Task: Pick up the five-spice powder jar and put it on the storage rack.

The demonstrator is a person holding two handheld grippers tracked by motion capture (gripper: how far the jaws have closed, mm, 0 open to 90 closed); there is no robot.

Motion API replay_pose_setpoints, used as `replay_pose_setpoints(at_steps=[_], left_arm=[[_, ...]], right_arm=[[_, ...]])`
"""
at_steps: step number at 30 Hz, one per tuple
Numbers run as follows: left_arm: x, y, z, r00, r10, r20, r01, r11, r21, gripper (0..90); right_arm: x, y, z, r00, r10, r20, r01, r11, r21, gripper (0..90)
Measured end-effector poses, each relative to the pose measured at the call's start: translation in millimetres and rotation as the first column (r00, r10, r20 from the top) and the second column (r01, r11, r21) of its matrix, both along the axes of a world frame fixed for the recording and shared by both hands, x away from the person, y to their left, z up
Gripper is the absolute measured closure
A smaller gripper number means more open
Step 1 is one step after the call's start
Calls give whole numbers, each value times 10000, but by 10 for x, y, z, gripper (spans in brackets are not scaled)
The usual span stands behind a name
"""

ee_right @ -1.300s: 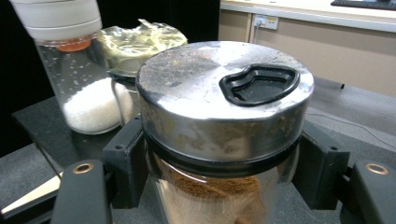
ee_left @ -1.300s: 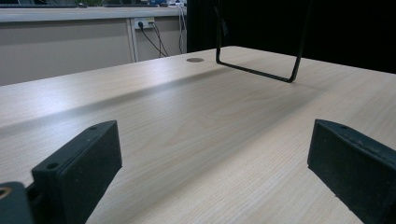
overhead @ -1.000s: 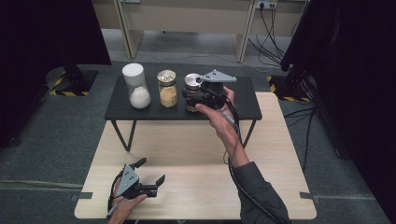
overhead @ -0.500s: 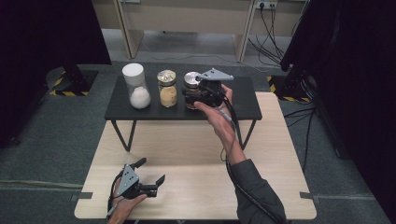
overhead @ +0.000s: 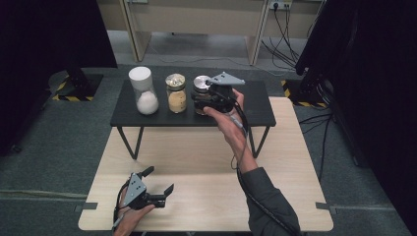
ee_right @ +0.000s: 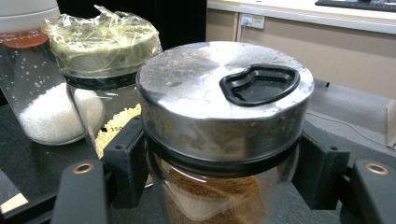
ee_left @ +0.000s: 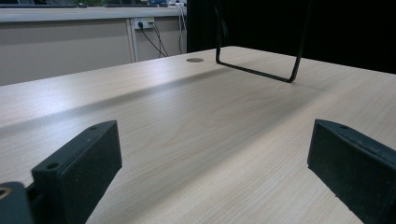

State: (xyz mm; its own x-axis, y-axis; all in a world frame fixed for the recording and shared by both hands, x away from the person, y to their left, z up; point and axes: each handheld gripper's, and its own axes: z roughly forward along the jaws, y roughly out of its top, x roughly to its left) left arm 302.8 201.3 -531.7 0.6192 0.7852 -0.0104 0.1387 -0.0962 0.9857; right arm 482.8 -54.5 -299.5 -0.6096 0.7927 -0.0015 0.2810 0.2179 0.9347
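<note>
The right gripper (ee_right: 219, 182) fingers are clamping the steel-lidded jar (ee_right: 219, 126) beneath its lid, apparently ready for lifting; left gripper (ee_left: 212, 172) fingers are idling wide, empty.

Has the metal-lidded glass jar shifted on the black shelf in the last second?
No. The metal-lidded glass jar stands the same gap right of the wrap-covered glass jar, gripped by the right tongs.
</note>
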Motion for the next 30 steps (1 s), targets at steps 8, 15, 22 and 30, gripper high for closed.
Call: replay_pose_setpoints(at_steps=[8, 15, 22, 30], left_arm=[[0, 1, 0, 10000, -4, -1, 4, 10000, -1, 20], [0, 1, 0, 10000, -5, -2, 5, 10000, -3, 20], [0, 0, 0, 10000, -5, 5, 5, 10000, 1, 20], [-1, 0, 0, 10000, -3, -1, 3, 10000, 13, 20]], right_arm=[[5, 28, -1, 10000, -15, 41, 15, 10000, 1, 307], [21, 30, -19, 10000, -55, 14, 55, 10000, -27, 306], [28, 23, -35, 10000, -26, 21, 26, 10000, 60, 306], [34, -30, -58, 9991, -118, -417, 148, 9972, 727, 171]])
